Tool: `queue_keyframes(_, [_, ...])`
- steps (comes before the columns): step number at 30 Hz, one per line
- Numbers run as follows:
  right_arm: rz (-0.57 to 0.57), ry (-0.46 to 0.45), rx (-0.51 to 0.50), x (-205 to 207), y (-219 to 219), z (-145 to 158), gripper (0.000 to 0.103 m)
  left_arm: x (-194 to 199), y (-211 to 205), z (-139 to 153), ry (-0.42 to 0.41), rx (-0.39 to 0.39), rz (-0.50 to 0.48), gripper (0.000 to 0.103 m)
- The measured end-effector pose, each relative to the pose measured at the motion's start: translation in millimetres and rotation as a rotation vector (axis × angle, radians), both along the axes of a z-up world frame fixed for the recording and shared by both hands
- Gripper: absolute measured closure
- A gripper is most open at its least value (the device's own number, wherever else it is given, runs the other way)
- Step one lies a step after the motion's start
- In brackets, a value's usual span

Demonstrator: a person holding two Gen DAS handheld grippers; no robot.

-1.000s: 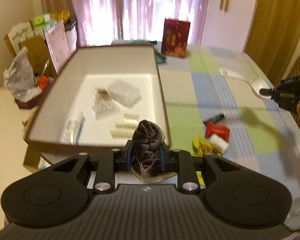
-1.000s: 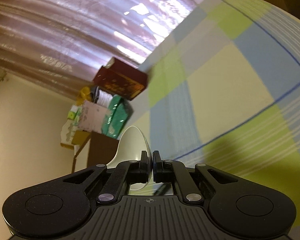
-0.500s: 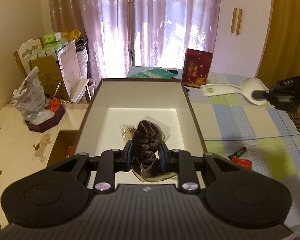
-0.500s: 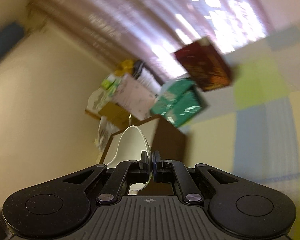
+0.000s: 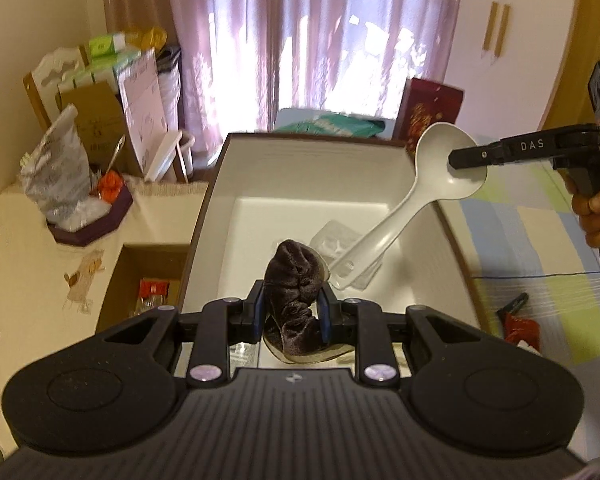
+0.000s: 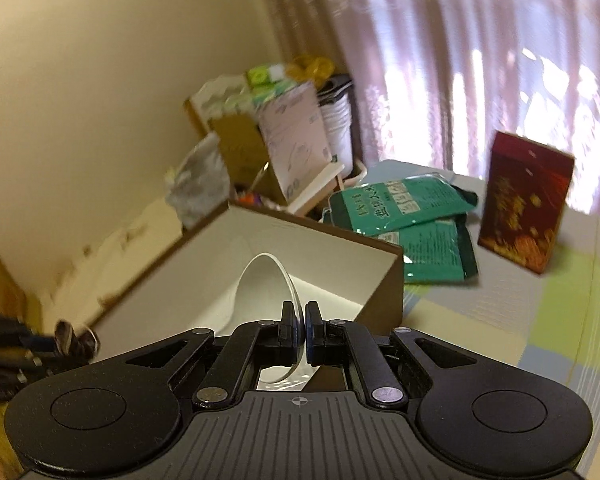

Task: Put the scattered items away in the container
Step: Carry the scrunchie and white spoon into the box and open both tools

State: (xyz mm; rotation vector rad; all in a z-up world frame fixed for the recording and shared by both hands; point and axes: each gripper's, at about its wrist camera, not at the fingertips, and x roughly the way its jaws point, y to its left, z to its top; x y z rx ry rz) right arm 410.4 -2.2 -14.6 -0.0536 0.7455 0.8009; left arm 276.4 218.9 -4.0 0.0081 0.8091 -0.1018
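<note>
**Two tools hold things over the box**

The left tool [image 5: 291, 312] points down at a slant over the near end of the box [image 5: 428, 168]. Its two sides squeeze a dark fuzzy cloth [image 5: 296, 280], which sticks up between them.

The right tool [image 5: 458, 159] comes in from 3 o'clock in the left view, held by a hand [image 5: 592, 212]. Its tip is pinched tight on the bowl of a white spoon [image 5: 432, 184]. The spoon hangs over the box at about 1 o'clock from the cloth, and its handle slants down toward the middle of the box. In the right view the spoon's bowl [image 6: 266, 292] stands on edge between the closed sides of the right tool [image 6: 300, 334].

The box is brown outside and white inside. A clear plastic packet [image 5: 336, 236] lies on its floor, under the spoon's handle.

The box sits on a bench with a cloth of green, blue and yellow squares [image 5: 540, 280]. At 4 o'clock on the cloth lie a red packet [image 5: 520, 328] and a black pen [image 5: 512, 306]. At 12 o'clock, past the box, lie green bags [image 6: 404, 208], and a dark red box [image 6: 526, 208] stands upright. Pink curtains [image 5: 320, 40] hang behind. At 10 o'clock are stacked boxes and a shiny bag [image 5: 56, 168].
</note>
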Motion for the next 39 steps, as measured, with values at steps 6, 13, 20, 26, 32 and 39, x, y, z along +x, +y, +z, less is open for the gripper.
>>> queue_keyframes(6, [0.148, -0.099, -0.201, 0, 32, -18, 0.096, 15, 4, -23, 0.063, -0.022, -0.015, 0.082])
queue_keyframes(13, [0.228, -0.207, -0.323, -8, 51, -33, 0.096, 29, 3, -38, 0.106, -0.042, -0.04, 0.081])
queue_keyframes(20, [0.216, -0.151, -0.263, -12, 44, -29, 0.096, 37, 1, -47, 0.134, -0.048, -0.05, 0.081])
queue_keyframes(26, [0.212, -0.13, -0.246, -16, 35, -28, 0.096, 45, -1, -57, 0.169, -0.048, -0.048, 0.08])
queue_keyframes(32, [0.221, -0.109, -0.224, -23, 30, -28, 0.095, 48, -5, -67, 0.235, -0.062, -0.025, 0.052])
queue_keyframes(39, [0.238, -0.095, -0.223, -29, 30, -30, 0.095, 43, -4, -67, 0.278, -0.037, -0.012, 0.035])
